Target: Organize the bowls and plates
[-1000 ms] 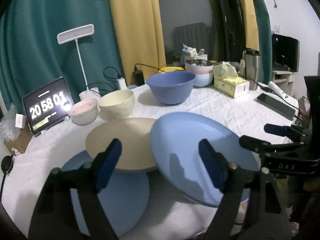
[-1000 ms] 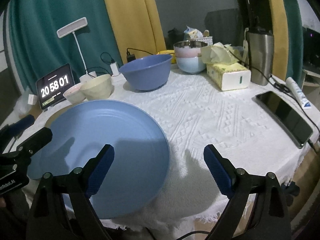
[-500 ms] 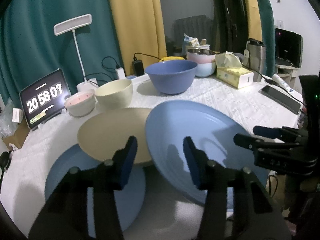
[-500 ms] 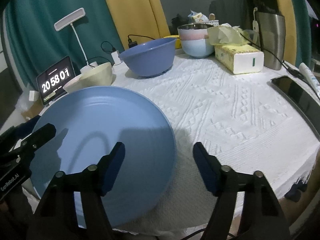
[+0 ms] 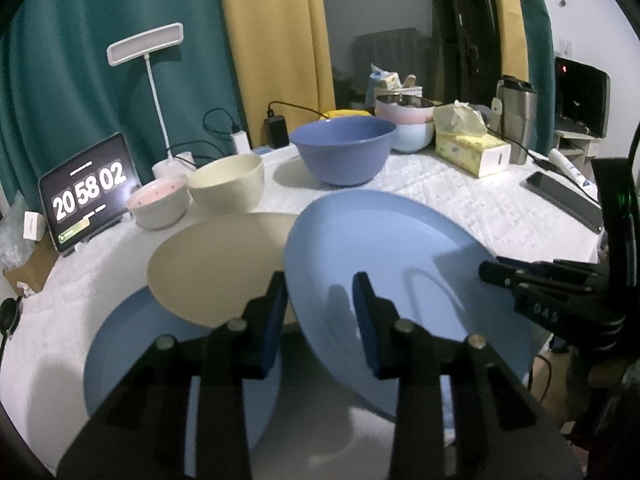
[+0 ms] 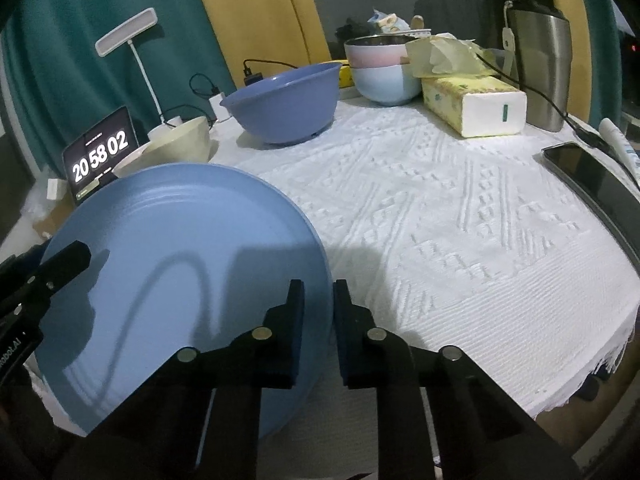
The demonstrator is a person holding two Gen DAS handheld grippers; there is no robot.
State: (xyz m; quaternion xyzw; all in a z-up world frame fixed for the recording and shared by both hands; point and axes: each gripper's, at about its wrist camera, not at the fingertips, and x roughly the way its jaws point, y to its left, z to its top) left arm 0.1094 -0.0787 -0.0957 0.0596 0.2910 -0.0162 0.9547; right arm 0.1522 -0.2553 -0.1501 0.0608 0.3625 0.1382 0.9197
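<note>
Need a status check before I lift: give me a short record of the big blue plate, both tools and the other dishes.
big blue plate: tilted, overlapping the beige plate
left tool: jaws closing, plate's left rim between them
right tool: jaws closing, plate's right rim between them
beige plate: lies on a second blue plate
bowls: blue bowl, cream bowl, pink bowl, unstacked behind the plates
</note>
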